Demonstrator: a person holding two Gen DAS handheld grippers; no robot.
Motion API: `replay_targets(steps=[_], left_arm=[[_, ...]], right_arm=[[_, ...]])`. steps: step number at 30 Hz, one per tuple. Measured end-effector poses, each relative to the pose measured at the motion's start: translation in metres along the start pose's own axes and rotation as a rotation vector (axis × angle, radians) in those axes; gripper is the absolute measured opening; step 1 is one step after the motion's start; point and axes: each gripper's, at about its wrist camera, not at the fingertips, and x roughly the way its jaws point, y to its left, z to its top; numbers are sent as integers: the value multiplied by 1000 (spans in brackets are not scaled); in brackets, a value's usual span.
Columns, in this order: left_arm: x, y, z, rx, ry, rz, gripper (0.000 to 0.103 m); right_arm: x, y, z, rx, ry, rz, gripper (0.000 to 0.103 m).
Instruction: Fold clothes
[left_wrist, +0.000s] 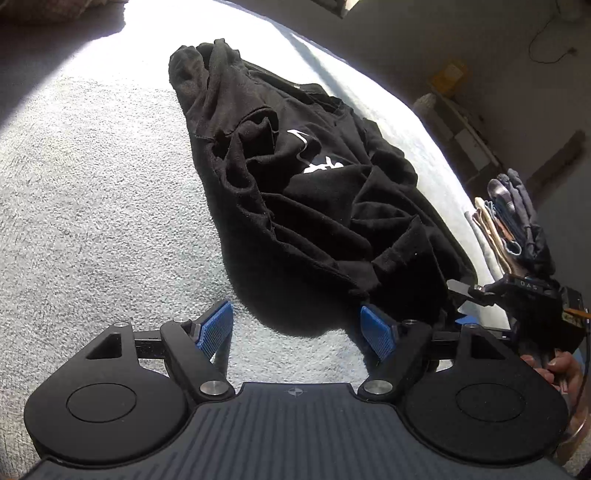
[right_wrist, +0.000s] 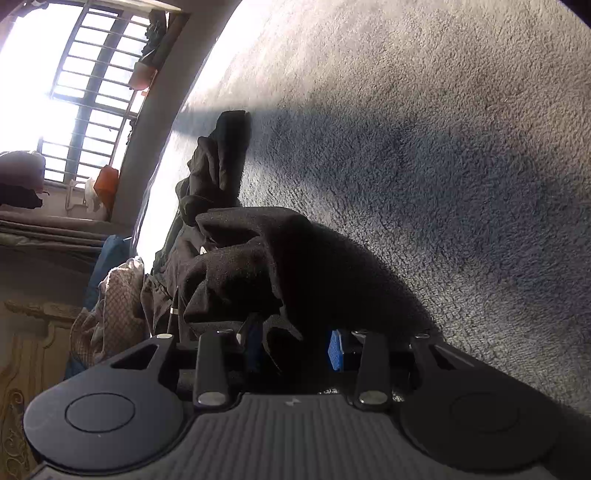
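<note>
Your left gripper (left_wrist: 297, 328) stood wide open and empty, low centre of frame; your right gripper (right_wrist: 295, 341) pinched the crumpled black shirt (left_wrist: 295, 184) on the blanket (left_wrist: 92, 203). Spreading seemed next.

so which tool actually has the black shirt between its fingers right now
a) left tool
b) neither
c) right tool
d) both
c: the right tool has a bunched fold of the black shirt between its fingers, while the left tool is spread open over the grey carpet just short of the shirt's edge.
</note>
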Motion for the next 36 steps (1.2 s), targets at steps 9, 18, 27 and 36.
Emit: replay_targets(steps=[9,18,27,36], left_arm=[[33,-31,12,-12,-25,119,32],[-19,-17,11,139,-115,164,1],[-76,47,53,141,-115,206,3],[-66,61,38,148,-42,211,40]], right_arm=[[11,0,2,-15,-41,-24,15],[-19,53,4,-477,-72,-207,3],[-36,54,38,-613,-55,-357,3],[-43,20,45,-408,-77,-372,50]])
